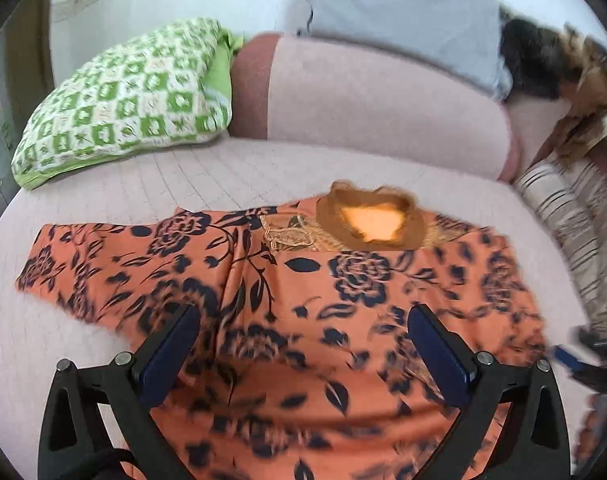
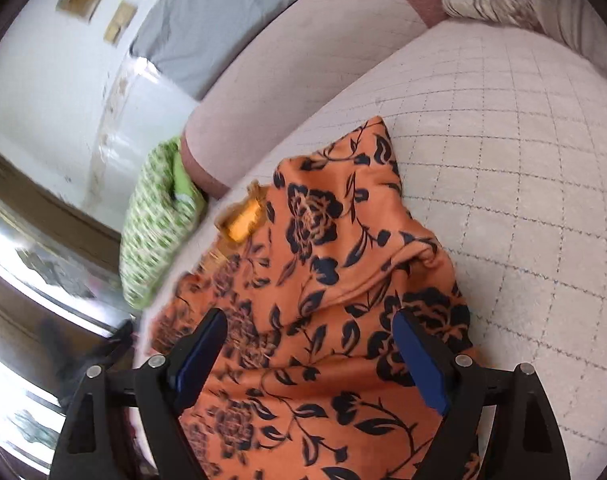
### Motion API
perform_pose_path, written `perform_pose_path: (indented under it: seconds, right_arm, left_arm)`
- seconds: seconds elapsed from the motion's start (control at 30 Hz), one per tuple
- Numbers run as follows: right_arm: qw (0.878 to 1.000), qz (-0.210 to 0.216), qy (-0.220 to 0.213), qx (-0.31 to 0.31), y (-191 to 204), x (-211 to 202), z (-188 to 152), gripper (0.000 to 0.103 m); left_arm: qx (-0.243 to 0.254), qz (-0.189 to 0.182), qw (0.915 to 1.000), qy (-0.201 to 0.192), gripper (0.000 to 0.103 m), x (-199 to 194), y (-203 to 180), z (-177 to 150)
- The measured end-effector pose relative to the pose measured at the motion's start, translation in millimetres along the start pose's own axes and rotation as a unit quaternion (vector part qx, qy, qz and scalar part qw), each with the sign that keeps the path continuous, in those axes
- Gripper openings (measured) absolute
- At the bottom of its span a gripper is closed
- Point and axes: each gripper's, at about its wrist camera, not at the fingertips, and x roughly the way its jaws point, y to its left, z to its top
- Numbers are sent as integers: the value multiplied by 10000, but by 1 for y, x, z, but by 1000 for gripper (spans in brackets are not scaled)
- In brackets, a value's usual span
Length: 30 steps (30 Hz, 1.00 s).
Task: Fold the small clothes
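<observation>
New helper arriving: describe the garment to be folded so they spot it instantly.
On the pale quilted sofa seat, in front of the green checked pillow, lies the orange top. Its dark floral print and brown neckline set it apart.

The pale quilted sofa seat with a stitched grid lies bare to the right of the orange floral-print garment, giving a gripper open room there. Bare seat also runs between the garment's brown neckline and the pale pink padded backrest, which closes off the far side. A green-and-white checked pillow blocks the far left corner, resting against the backrest. On the right, a cream cushion with brown stripes bounds the seat. A dark blurred shape at the right edge of the left wrist view may be the other gripper, close beside the garment.
</observation>
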Motion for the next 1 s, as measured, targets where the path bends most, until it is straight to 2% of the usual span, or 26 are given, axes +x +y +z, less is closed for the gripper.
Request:
perform_pose_path:
  seconds: [0.03,0.07,0.1,0.13,0.17,0.2,0.3,0.37,0.43,0.47,0.5,0.53,0.6,0.67,0.7,0.73,0.77,0.83,0.9,0.93,0.97,1.0]
  right_arm:
    - [9998,151,-88,60,-1,-4,4,87]
    - [9997,185,-161,47,0,-7,8,87]
    - [9996,144,-245,1,2,-10,12,87]
    - [9991,-83,-407,-98,2,-14,20,87]
    - [9982,-319,-486,-157,3,-12,27,87]
    - [9969,-597,-481,-181,-1,-7,39,87]
    - [9954,-912,35,-276,-17,24,68,85]
    - [9914,-1163,430,-408,-24,51,80,58]
    - [9865,-1342,880,-328,-30,73,77,48]
    - [9856,-1391,873,-411,-29,76,75,44]
    - [9846,-1429,848,-546,-27,76,72,34]
    - [9838,-1394,895,-686,-23,76,71,11]
    - [9801,-1539,748,-1009,-10,68,68,11]
    - [9744,-1800,381,-1294,5,54,67,5]
    - [9678,-2131,193,-1329,2,50,63,4]
    - [9591,-2558,318,-1174,-16,57,57,5]
    - [9624,-2489,523,-956,-31,63,54,5]
    - [9778,-1948,202,-739,-36,43,56,8]
    - [9846,-1692,-55,-430,-36,27,63,34]
    - [9881,-1523,-77,-221,-35,24,72,83]
    - [9902,-1392,-64,-120,-33,27,78,100]
    - [9922,-1237,-111,-74,-28,31,83,100]
  left_arm:
    - [39,207,9996,208,103,17,1,0]
    - [29,580,9968,548,103,40,7,-4]
    - [30,842,9930,832,100,58,14,-9]
    - [28,996,9900,1002,98,68,20,-14]
    - [27,1028,9896,1007,98,73,27,-21]
    - [13,980,9917,830,99,70,29,-24]
    - [170,1078,9919,645,99,66,26,-30]
    - [141,1031,9924,663,99,68,27,-30]
    - [103,985,9929,654,102,69,32,-29]
    - [137,983,9930,633,102,69,34,-29]
    - [172,991,9931,595,103,72,33,-29]
    - [204,999,9932,569,103,73,32,-28]
    - [229,1004,9932,536,103,71,31,-28]
    - [249,1012,9933,494,103,70,28,-29]
    - [240,1018,9935,456,103,68,27,-31]
    - [253,1029,9934,436,103,69,27,-31]
    - [287,1027,9933,435,103,68,26,-31]
    - [336,994,9937,399,103,65,26,-32]
    - [312,997,9938,377,102,66,28,-29]
    - [267,992,9943,301,102,64,29,-29]
    - [248,974,9945,288,102,63,30,-28]
    - [246,943,9947,325,102,65,30,-28]
